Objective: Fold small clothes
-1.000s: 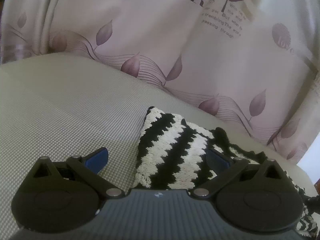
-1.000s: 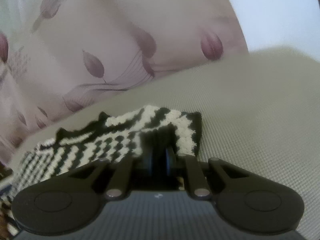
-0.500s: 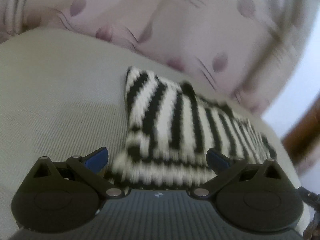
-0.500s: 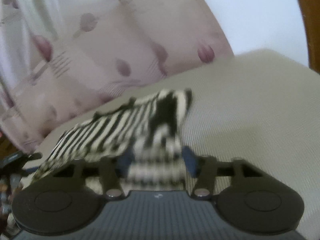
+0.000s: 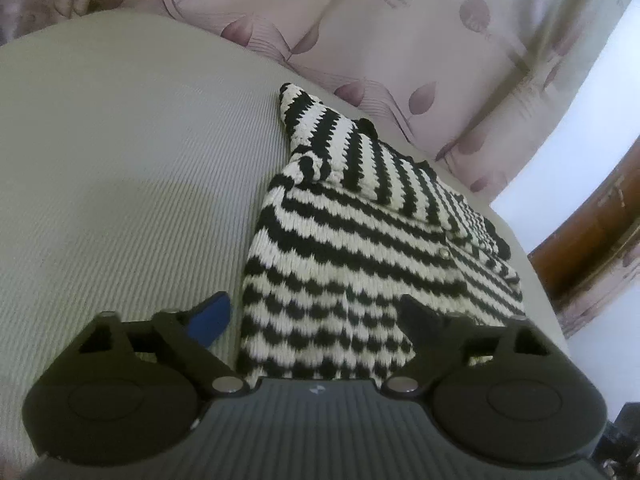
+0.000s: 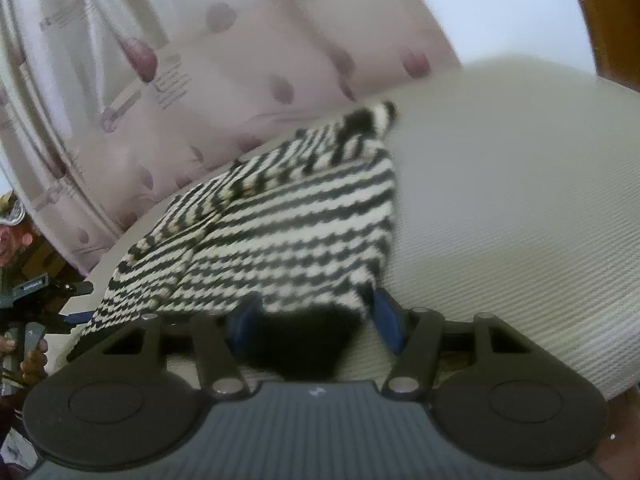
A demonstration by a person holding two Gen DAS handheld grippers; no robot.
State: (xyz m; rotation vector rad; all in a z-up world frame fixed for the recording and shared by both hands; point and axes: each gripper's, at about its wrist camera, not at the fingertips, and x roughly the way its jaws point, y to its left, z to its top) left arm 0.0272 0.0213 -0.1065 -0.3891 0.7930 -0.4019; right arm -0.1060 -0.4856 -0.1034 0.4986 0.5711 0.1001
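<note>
Striped knit garment folded on a pale woven surface, both grippers low at its near edge.

The black-and-white knit garment lies mid-frame on the woven surface, a leaf-print curtain behind it. The left gripper has just been closing, yet its jaws stand wide, straddling the near hem without pressing. The right gripper is partly open, its blue pads astride the hem, gripping nothing.
</note>
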